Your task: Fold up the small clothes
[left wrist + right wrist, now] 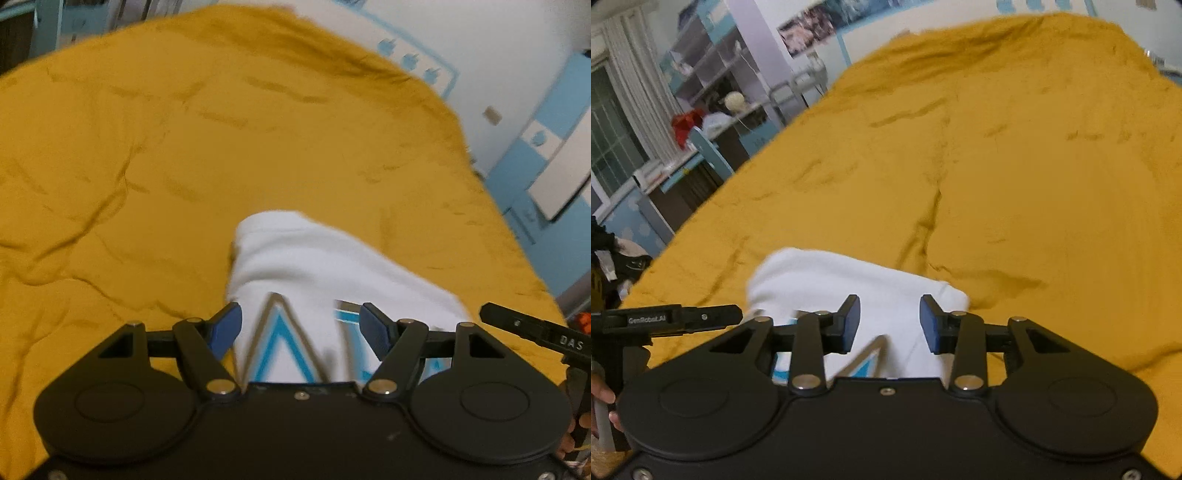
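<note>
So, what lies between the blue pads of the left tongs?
In the left wrist view, the white garment with blue lettering shows in the gap of the left tongs. The pads stand apart from it; nothing else lies there.

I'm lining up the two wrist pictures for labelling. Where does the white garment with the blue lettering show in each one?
Left wrist view: the white garment lies bottom centre, right of middle, behind the open left tongs.
Right wrist view: it lies bottom centre, left of middle, behind the open right tongs, which do not pinch it.
Shared landmark: the mustard-yellow bedspread beneath the garment in both views.
</note>
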`<state>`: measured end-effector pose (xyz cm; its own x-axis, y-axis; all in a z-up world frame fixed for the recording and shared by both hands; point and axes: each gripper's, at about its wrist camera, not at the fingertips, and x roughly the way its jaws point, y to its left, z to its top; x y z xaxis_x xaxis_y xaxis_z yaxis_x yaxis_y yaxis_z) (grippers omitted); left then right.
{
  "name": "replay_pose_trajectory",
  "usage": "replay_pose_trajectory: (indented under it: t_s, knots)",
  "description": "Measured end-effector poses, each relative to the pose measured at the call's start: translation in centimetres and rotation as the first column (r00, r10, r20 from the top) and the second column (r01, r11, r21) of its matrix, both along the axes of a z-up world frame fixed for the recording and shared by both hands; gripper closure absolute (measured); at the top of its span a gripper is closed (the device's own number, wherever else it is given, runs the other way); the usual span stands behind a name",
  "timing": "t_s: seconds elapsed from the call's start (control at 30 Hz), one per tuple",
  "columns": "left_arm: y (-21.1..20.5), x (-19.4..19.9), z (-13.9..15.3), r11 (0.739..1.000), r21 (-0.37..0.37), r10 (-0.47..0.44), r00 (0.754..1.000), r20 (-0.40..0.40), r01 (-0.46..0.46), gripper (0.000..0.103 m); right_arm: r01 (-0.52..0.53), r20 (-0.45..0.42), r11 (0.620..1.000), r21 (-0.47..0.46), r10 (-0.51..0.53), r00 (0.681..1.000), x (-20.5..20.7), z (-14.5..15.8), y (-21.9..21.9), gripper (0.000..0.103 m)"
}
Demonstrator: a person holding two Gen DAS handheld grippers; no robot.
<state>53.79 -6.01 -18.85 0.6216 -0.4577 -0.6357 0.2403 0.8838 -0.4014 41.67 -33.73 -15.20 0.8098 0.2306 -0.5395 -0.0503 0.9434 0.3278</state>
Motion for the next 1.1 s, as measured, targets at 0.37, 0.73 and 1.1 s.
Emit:
replay_pose_trajectory:
  t_s: [0.37,0.73,1.1]
  knots:
    - [-2.2,-13.8,1.4,0.995,0.075,-0.072,0.996,0.062,0.067,0.028,-0.043,0.015,0.997,-0.058,0.044,0.999,-11.0,0.3,4.3,0.063]
    - [-2.9,-13.0,-2.9,0.994,0.101,-0.044,0.999,-0.007,0.044,0.026,0.067,-0.084,0.989,-0.129,-0.078,0.993,-11.2,-5.1,4.5,0.058]
    - [-1.3,-17.5,2.3,0.99,0.113,0.077,0.992,0.102,-0.088,0.025,0.135,0.022,0.972,-0.194,-0.134,0.991,-14.7,-1.1,6.8,0.003]
